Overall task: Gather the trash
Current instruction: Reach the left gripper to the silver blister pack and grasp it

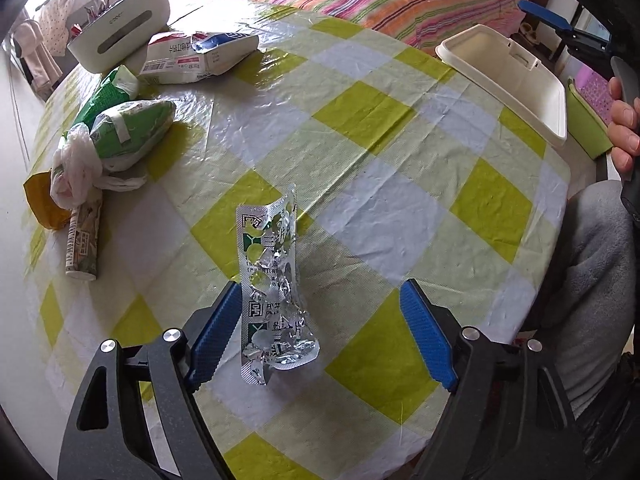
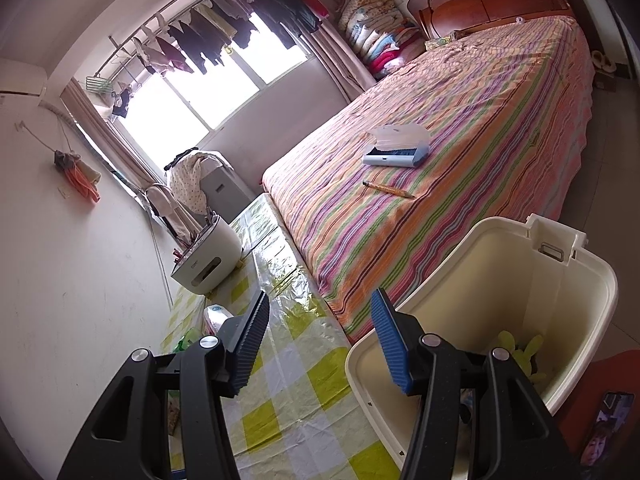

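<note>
A used silver blister pack [image 1: 272, 292] lies on the checked tablecloth [image 1: 360, 168] between the fingers of my open left gripper [image 1: 320, 300], close to the left finger [image 1: 216, 332]. More trash lies at the left: green wrappers [image 1: 128, 132], a white plastic bag [image 1: 76, 168], a paper roll [image 1: 82, 240] and a torn white carton [image 1: 192, 56]. A cream bin with a raised lid [image 1: 508, 76] stands at the table's right edge. My right gripper [image 2: 320, 328] is open and empty, held beside the bin [image 2: 480, 300], above the table.
A white holder with utensils [image 1: 120, 28] stands at the table's far left. A striped bed [image 2: 440, 152] with a blue case [image 2: 396, 148] and a pencil [image 2: 388, 189] runs along the table's far side. The person's knee [image 1: 592, 280] is at the right.
</note>
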`<act>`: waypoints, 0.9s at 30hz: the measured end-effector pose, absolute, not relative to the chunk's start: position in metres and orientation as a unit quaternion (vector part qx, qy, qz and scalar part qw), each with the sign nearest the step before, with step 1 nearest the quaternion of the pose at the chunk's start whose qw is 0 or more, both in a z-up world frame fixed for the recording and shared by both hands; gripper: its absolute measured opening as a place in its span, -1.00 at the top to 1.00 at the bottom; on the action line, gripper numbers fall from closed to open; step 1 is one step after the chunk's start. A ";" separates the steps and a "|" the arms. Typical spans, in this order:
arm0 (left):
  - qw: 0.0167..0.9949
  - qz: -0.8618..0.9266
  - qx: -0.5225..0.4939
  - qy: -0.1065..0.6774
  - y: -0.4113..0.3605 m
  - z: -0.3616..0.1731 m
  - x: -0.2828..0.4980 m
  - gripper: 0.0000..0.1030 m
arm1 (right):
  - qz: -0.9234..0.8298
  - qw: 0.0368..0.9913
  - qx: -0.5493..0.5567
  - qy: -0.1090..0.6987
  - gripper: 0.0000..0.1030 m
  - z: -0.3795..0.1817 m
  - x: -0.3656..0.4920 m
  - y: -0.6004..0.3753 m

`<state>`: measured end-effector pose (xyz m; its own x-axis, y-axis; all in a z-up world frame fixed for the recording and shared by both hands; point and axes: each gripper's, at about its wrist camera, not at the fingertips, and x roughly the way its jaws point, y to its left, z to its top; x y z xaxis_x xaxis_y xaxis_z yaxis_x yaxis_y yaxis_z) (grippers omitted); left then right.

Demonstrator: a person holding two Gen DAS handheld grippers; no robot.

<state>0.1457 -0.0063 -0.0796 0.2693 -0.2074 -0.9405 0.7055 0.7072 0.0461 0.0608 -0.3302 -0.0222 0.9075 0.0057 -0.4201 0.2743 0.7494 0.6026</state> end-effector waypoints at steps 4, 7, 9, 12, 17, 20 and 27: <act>0.769 -0.288 0.222 0.527 -0.004 -0.080 0.150 -0.50 | -0.072 0.914 0.343 0.203 0.00 -0.022 0.062 -0.325; 0.772 -0.283 0.202 0.532 -0.001 -0.079 0.155 -0.27 | -0.070 0.916 0.339 0.204 0.00 -0.021 0.063 -0.321; 0.776 -0.275 0.195 0.533 0.002 -0.077 0.157 -0.09 | -0.068 0.917 0.334 0.205 -0.01 -0.021 0.064 -0.318; 0.782 -0.264 0.184 0.533 0.006 -0.076 0.161 0.10 | -0.064 0.920 0.326 0.207 -0.01 -0.020 0.065 -0.312; 0.788 -0.255 0.180 0.531 0.007 -0.075 0.160 0.18 | -0.057 0.924 0.314 0.212 0.00 -0.020 0.068 -0.300; 0.793 -0.248 0.173 0.529 0.009 -0.074 0.162 0.38 | -0.053 0.926 0.307 0.213 0.00 -0.019 0.070 -0.294; 0.799 -0.242 0.142 0.532 0.017 -0.074 0.167 0.39 | -0.047 0.929 0.300 0.213 -0.01 -0.018 0.072 -0.285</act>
<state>0.1667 0.0171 -0.0739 0.3167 -0.2347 -0.9190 0.5380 0.8424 -0.0297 0.0725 -0.2849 -0.0180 0.9050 0.0398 -0.4236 0.2158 0.8151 0.5376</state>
